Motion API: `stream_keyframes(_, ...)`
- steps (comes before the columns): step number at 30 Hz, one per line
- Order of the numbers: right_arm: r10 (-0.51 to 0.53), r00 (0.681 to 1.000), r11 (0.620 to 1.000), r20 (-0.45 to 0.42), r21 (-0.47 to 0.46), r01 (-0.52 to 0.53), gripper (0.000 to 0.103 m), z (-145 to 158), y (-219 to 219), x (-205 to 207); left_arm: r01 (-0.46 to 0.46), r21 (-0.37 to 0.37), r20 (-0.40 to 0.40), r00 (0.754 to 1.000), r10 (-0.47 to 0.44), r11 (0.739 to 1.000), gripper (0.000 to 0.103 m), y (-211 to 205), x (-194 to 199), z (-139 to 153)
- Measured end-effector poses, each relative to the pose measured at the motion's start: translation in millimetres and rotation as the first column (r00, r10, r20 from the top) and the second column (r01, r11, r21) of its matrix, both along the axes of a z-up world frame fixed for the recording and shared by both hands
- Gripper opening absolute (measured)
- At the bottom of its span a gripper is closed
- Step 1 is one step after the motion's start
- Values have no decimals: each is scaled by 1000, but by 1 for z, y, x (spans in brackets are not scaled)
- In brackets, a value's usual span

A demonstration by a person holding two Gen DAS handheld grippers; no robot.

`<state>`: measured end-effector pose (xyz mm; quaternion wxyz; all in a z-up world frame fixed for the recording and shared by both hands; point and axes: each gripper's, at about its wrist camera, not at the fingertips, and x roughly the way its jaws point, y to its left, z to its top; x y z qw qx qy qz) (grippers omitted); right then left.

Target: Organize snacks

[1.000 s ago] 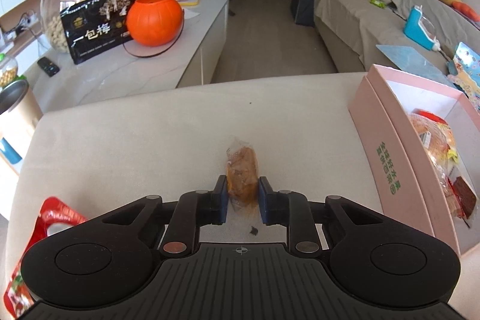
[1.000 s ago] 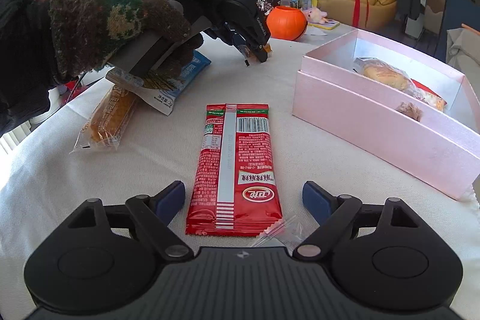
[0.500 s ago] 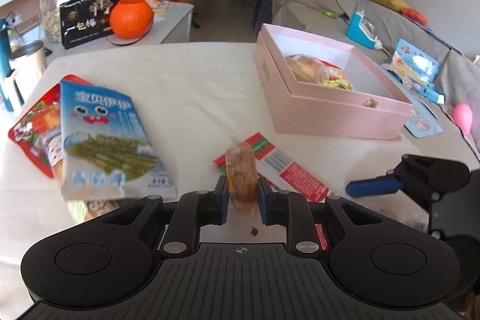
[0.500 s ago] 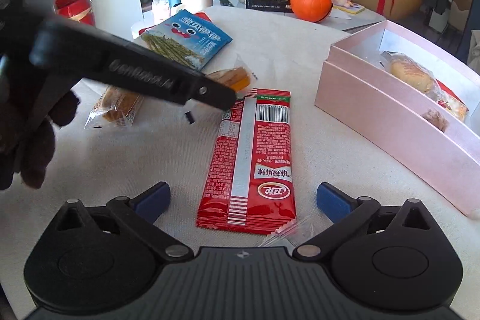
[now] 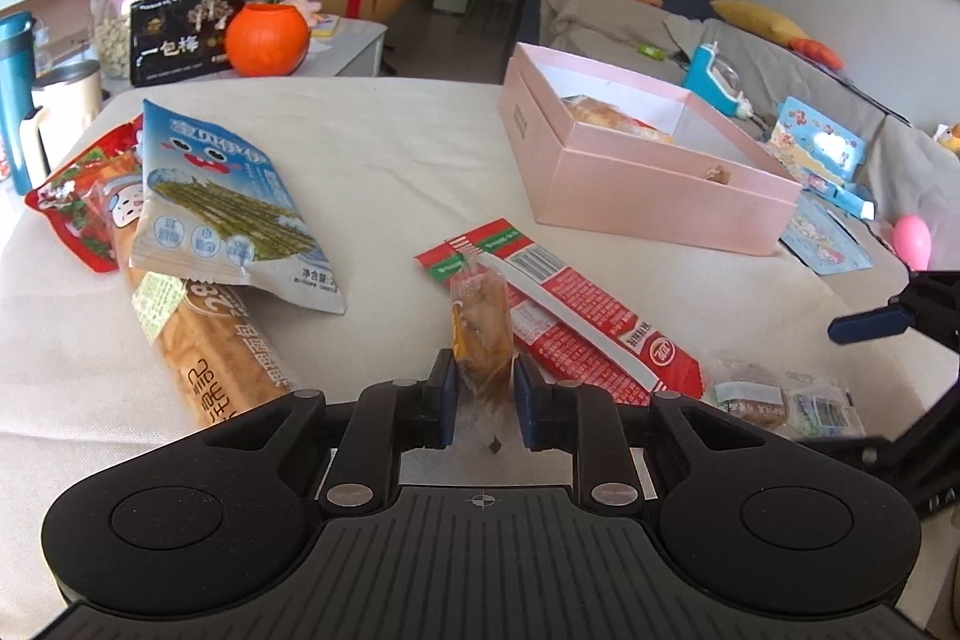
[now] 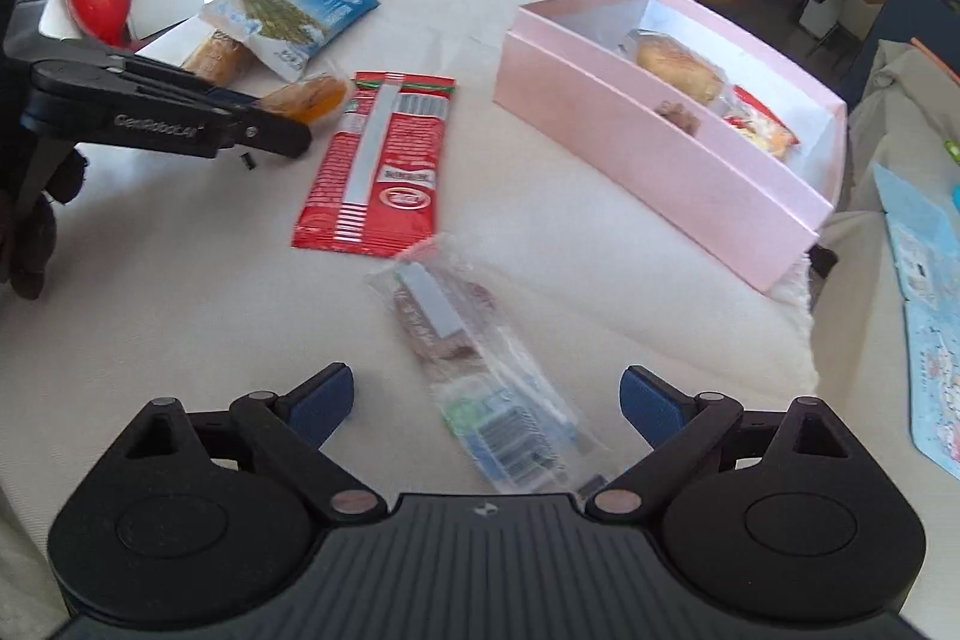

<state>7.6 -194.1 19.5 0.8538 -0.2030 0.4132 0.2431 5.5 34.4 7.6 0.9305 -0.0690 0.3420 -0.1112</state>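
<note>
The left gripper has its jaws clenched on a small clear-wrapped brown snack, which stands up between the blue pads above the table. In the right wrist view that same snack pokes out of the black jaws at the left, raised off the cloth just left of the red packet. The right gripper has its jaws spread wide and grasps nothing; a clear-wrapped bar lies flat between them on the table. At the far right sits the open pink box, with a bread roll and other wrapped snacks inside. At the far left, a blue seaweed bag lies over a long bread pack, beside a red pouch.
</note>
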Motion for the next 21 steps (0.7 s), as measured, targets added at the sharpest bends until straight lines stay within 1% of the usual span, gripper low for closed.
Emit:
stream_keyframes(2, -74, 996, 997, 59, -33, 76, 93, 1, -9, 5, 1, 14, 26, 1000, -1, 1000, 24, -3, -4, -3)
stream_keyframes(4, -146, 983, 987, 107, -52, 152, 84, 1, -15, 14, 0, 36, 53, 999, -2, 999, 24, -6, -9, -5)
stream_keyframes(5, -169, 979, 983, 110, -46, 175, 82, 1, -17, 18, 1, 42, 56, 998, -4, 999, 24, -7, -9, -5)
stream_keyframes(6, -183, 978, 982, 105, -28, 187, 77, 2, -18, 21, 2, 40, 56, 998, -4, 999, 24, -6, -9, -5)
stream_keyframes(7, -190, 977, 981, 97, -6, 192, 74, 3, -18, 23, 1, 33, 55, 998, -3, 999, 24, -5, -9, -5)
stream_keyframes(8, -189, 978, 982, 88, 15, 189, 74, 3, -17, 25, 1, 25, 55, 998, -2, 1000, 24, -4, -8, -5)
stream_keyframes(10, -164, 984, 986, 71, 55, 160, 74, 3, -8, 29, 1, 17, 55, 998, -2, 1000, 24, -3, -9, -6)
stream_keyframes(14, -116, 989, 992, 86, 51, 112, 74, -2, 20, 34, 1, 17, 56, 998, -2, 1000, 24, -2, -9, -6)
stream_keyframes(19, -147, 985, 985, 93, 99, 138, 74, -2, 35, 51, 1, 18, 56, 998, -2, 1000, 24, -3, -9, -6)
stream_keyframes(21, -145, 984, 986, 105, 102, 135, 74, -3, 38, 58, 1, 17, 56, 998, -2, 1000, 24, -2, -9, -6)
